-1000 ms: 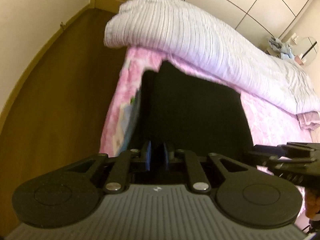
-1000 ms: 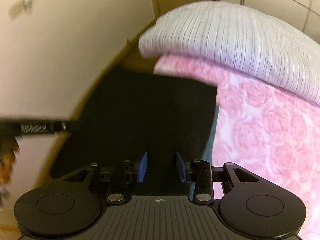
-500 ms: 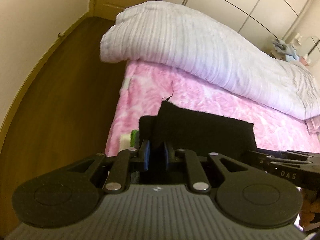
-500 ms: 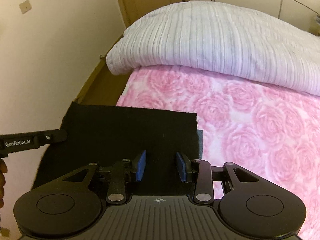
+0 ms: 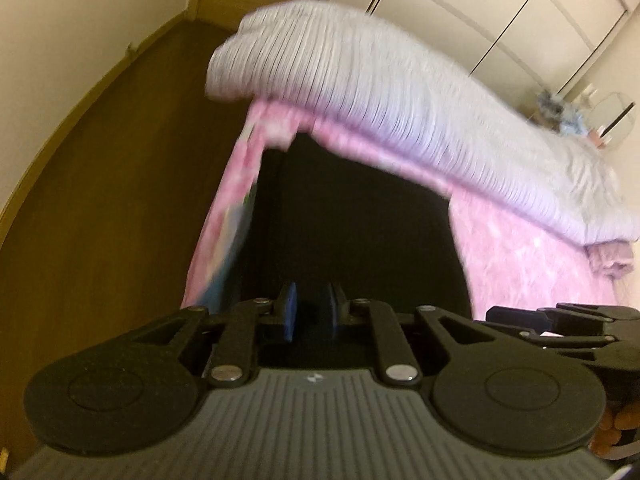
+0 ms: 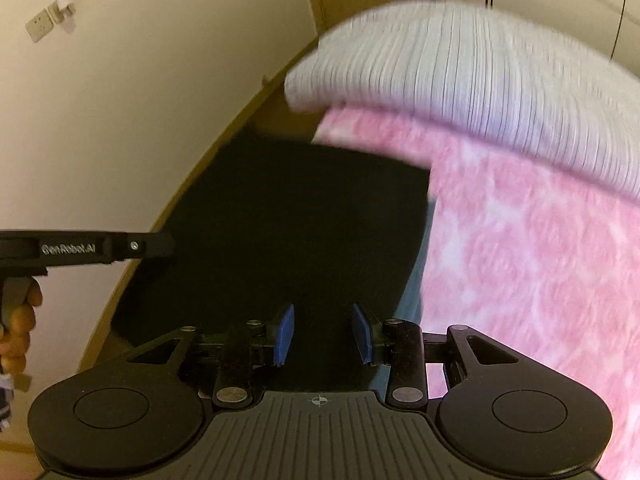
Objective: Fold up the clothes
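Note:
A black garment (image 5: 352, 232) lies on the pink rose bedsheet (image 5: 516, 248) near the bed's left edge; in the right wrist view the garment (image 6: 288, 232) fills the middle. My left gripper (image 5: 311, 316) sits at the garment's near edge with a small gap between its blue pads, and no cloth is pinched. My right gripper (image 6: 323, 334) is open over the garment's near edge, holding nothing. The left gripper's side shows in the right wrist view (image 6: 88, 248), and the right gripper shows in the left wrist view (image 5: 560, 320).
A grey striped duvet (image 5: 400, 96) lies rolled along the far side of the bed. Brown wooden floor (image 5: 112, 200) and a cream wall (image 6: 140, 100) lie to the left. White wardrobe doors (image 5: 500, 12) stand behind. Both views are motion-blurred.
The left gripper has opened and let go of the black garment, which now lies spread flat. Both grippers have dropped lower and moved toward the bed.

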The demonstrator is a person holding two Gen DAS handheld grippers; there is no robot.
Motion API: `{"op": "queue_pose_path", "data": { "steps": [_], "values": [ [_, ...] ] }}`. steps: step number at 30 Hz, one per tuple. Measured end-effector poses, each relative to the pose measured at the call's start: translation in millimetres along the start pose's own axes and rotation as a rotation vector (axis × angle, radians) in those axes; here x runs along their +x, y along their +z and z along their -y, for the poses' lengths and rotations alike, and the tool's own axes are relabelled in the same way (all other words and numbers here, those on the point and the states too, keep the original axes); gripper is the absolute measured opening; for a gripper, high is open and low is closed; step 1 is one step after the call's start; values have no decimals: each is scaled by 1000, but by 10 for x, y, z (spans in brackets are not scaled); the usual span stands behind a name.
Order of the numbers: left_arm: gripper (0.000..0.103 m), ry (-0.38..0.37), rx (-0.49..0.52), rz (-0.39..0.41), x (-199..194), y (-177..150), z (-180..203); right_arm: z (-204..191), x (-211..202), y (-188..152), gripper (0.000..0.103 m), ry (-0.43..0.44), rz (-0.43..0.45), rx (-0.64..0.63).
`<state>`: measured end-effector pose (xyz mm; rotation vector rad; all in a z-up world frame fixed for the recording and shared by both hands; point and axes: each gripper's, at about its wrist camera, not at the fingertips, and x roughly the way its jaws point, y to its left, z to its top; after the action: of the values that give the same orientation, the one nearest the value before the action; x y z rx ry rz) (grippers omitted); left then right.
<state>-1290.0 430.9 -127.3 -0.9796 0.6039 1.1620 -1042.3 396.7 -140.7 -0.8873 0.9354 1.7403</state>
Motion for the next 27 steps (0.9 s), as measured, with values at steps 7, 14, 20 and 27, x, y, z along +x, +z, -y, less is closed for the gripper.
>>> {"op": "queue_pose_path", "data": {
  "steps": [7,14,20,27],
  "values": [
    [19,131,53,21,-160,-154,324,-128,-28,-182,40,-40,13,-1],
    [40,227,54,36,-677,-516,628,-179,-519,-586,40,-10,-2,25],
    [43,266,68,21,-987,-817,922,-138,-821,-779,43,-71,10,45],
    [51,345,106,77,-1288,-1072,1243,-258,-1167,-936,49,-153,76,12]
  ]
}}
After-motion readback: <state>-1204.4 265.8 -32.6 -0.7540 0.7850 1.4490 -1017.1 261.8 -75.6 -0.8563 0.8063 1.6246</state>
